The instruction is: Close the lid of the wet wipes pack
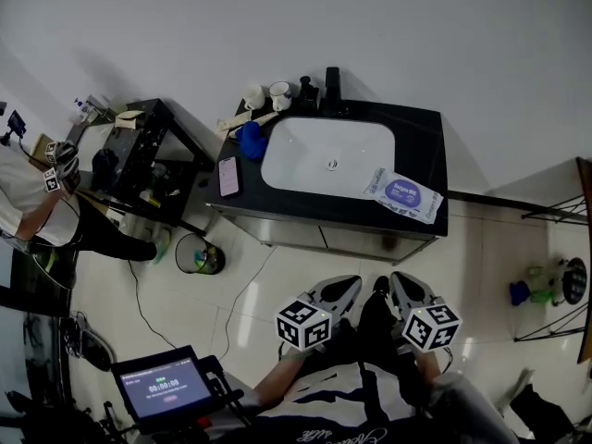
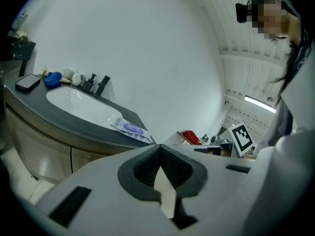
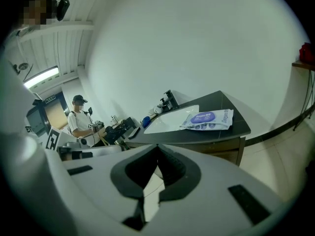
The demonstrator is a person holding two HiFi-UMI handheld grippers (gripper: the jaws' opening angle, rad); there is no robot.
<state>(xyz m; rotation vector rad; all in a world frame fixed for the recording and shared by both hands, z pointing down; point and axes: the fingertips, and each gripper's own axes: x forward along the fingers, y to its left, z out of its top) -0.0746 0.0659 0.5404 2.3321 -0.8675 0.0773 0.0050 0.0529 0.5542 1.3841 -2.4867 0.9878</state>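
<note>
Both tongs sit low and close together, well short of the work. The left tongs [image 1: 349, 285] and the right tongs [image 1: 400, 283] each have their jaws pressed together with nothing between them. Far ahead, nearly straight out from the right tongs, the flat white-and-purple wet wipes pack [image 1: 404, 194] lies on the black-topped table [image 1: 421, 128], just beside the white oval basin [image 1: 324, 155]. Whether its lid stands up is too small to tell.

The step in hand looks like the approach. To do it well, I judge, bring one pair in over the pack and find the flap's hinge side. Then press the flap flat with closed tips — steadying the soft pack with the other pair so it does not slide toward the table's edge.
</note>
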